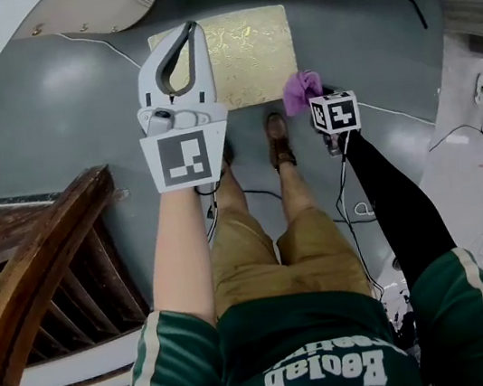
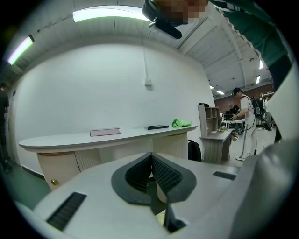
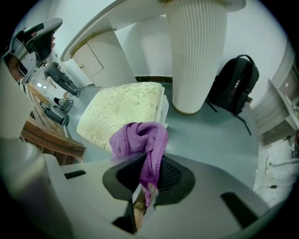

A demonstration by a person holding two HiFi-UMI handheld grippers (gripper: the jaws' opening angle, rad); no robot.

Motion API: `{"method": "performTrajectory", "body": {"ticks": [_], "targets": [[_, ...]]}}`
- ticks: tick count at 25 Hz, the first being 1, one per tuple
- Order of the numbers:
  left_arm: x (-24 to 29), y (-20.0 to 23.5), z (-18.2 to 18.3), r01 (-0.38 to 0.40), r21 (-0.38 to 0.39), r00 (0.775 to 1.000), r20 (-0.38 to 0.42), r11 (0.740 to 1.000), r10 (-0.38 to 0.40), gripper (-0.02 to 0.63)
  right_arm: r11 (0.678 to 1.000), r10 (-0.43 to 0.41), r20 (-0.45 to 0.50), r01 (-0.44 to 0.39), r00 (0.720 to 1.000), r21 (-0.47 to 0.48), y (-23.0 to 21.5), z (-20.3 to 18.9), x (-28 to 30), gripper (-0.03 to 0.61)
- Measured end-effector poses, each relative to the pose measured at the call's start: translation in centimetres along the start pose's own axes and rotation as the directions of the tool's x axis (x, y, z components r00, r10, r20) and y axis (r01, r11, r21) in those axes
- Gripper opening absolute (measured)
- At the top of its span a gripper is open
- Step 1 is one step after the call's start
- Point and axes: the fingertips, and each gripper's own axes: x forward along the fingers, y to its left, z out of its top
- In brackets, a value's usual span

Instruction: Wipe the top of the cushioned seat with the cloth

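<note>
The left tongs (image 2: 150,159) are held up high, jaws together with nothing between them. The right tongs (image 3: 150,164) are clamped on the purple cloth (image 3: 139,136), which bunches above the jaws just beside the near right corner of the cream cushioned seat (image 1: 231,47) on the grey floor (image 1: 53,109).

A lab-like open workroom: long curved white counter (image 2: 107,137), strip lights (image 2: 110,14), shelf unit (image 2: 209,120), grey floor (image 1: 47,128).
</note>
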Motion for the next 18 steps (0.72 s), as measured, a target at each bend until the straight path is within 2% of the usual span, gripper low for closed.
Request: {"method": "performTrajectory", "body": {"ticks": [9,14,18], "targets": [[-0.5,1.3,1.2,-0.005,0.010,1.000,0.016,1.000,0.005,0.015,0.999,-0.026,0.019,0.027,0.999,-0.027,0.5,1.2,-1.5,0.060],[-1.0,3.2,2.6,-0.030,-0.003,0.999,0.024,1.000,0.030,0.015,0.992,0.048,0.118,-0.034,0.992,-0.121,3.3,4.3,-3.8,0.060],[-1.0,5.0,5.6,-0.051,0.038,0.997,0.063,0.998,0.048,0.015,0.982,0.087,0.246,-0.041,0.965,-0.185,5.8,9.2,-7.2,0.058]]}}
